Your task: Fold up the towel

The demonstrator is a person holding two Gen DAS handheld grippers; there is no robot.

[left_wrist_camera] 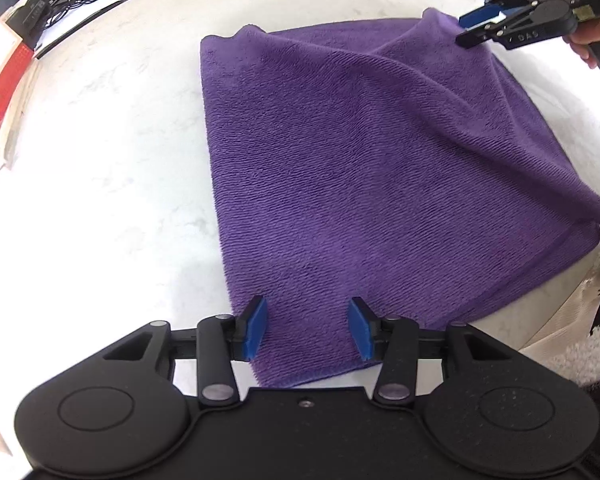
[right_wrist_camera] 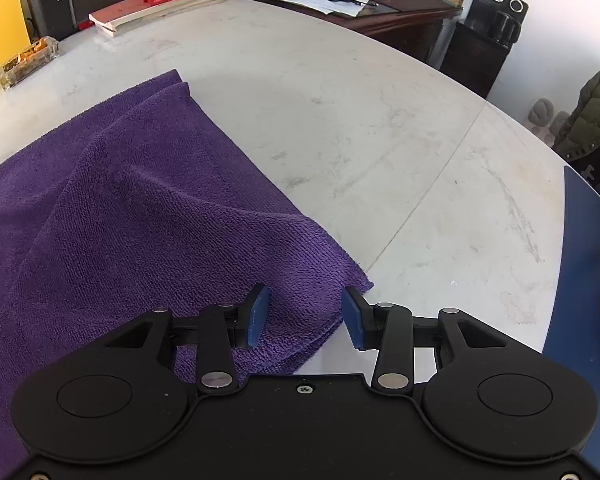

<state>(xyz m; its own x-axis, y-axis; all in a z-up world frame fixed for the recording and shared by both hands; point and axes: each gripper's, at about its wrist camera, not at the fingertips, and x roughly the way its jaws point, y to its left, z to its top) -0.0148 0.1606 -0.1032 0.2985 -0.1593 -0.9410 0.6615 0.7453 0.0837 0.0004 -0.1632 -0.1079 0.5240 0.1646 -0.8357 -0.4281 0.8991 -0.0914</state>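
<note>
Right gripper (right_wrist_camera: pixel 304 318) parted over towel (right_wrist_camera: pixel 140 216) corner.

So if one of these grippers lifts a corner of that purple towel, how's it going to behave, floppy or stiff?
Probably floppy: the purple towel already lies in soft diagonal ridges, so a lifted corner would likely drape and drag the rest along. Its looped pile should give the blue pads decent grip. It looks doubled at the corner near the right gripper, so the layers may separate if only one is pinched.
</note>
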